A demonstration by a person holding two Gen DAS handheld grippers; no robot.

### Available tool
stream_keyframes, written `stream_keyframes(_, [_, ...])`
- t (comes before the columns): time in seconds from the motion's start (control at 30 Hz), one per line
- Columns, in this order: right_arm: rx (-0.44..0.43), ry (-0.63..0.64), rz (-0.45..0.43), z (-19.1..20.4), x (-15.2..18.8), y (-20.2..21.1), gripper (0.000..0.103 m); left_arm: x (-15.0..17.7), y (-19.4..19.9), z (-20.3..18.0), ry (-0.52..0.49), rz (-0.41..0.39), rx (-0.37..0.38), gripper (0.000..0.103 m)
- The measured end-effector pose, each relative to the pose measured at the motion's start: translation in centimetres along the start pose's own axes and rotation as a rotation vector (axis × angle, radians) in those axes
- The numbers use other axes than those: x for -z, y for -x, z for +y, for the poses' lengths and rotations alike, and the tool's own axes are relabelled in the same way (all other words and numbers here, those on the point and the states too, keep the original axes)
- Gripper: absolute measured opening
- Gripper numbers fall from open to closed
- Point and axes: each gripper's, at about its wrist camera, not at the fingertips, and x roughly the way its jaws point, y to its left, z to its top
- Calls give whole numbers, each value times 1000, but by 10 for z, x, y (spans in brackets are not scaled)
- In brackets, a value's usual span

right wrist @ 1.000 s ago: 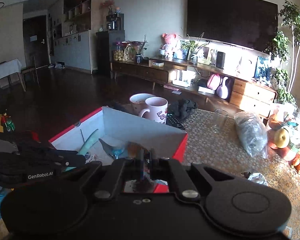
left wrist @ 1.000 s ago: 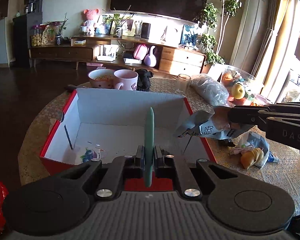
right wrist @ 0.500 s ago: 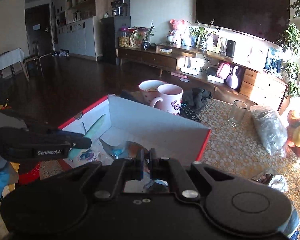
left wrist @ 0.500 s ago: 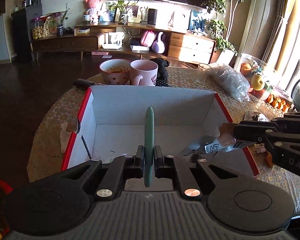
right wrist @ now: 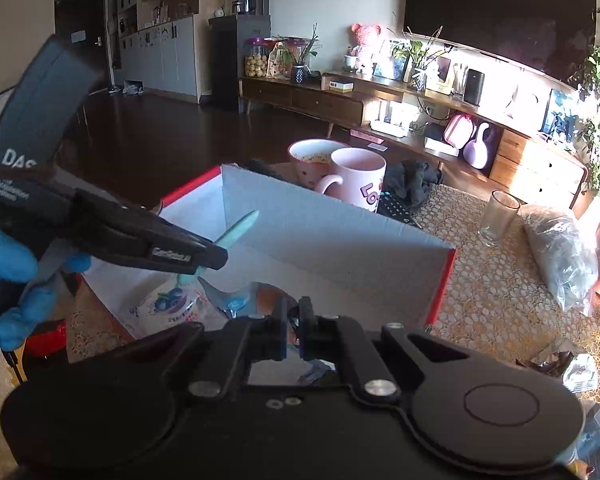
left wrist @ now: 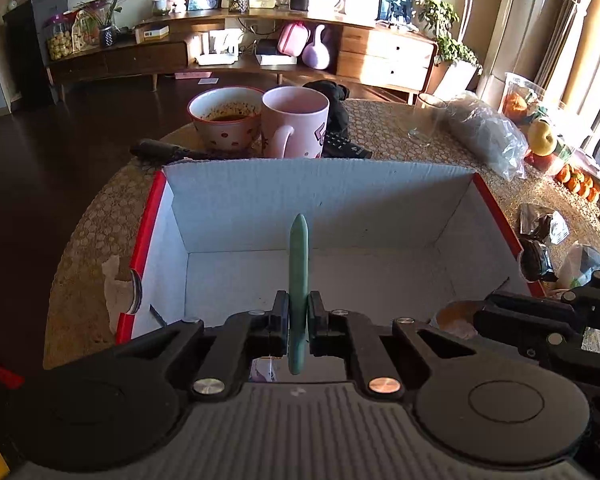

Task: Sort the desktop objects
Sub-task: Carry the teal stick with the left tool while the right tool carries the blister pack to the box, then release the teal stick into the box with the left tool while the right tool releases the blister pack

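A white cardboard box (left wrist: pixel 320 184) with red outer sides stands open on the round table. My left gripper (left wrist: pixel 299 312) is shut on a slim pale-green stick (left wrist: pixel 299 256), which points forward over the box's inside. From the right wrist view the left gripper (right wrist: pixel 216 258) reaches in from the left in a blue-gloved hand, with the green stick (right wrist: pixel 240 224) over the box (right wrist: pixel 320 236). My right gripper (right wrist: pixel 294 320) is shut on a crinkled silvery snack wrapper (right wrist: pixel 236 300) above the box's near right corner. A printed packet (right wrist: pixel 168 308) lies on the box floor.
Behind the box stand a pink mug (left wrist: pixel 294 120), a spotted bowl (left wrist: pixel 226 118), a dark remote (left wrist: pixel 346 146) and a glass (left wrist: pixel 426 120). On the right lie a plastic bag (left wrist: pixel 488 136), fruit (left wrist: pixel 542 142) and loose wrappers (left wrist: pixel 544 224).
Both grippers have moved forward and lower over the box, which now fills more of each view. The right gripper with its wrapper has dropped toward the box's near right corner.
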Motion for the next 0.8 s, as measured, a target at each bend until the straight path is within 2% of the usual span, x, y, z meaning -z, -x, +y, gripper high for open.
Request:
stream_keyframes(0.33, [6,31,31,6,5,-21,5,-7,-35,-11,36,63,-22,8])
stream_keyframes(0.63, [3,122,51,23,16,-33,5,-13,-52,-10,73,127,-84,9])
stream_keyframes(0.8, [-2,142,64,31,16,-38,5,-13,-61,-7,73,180,-71,9])
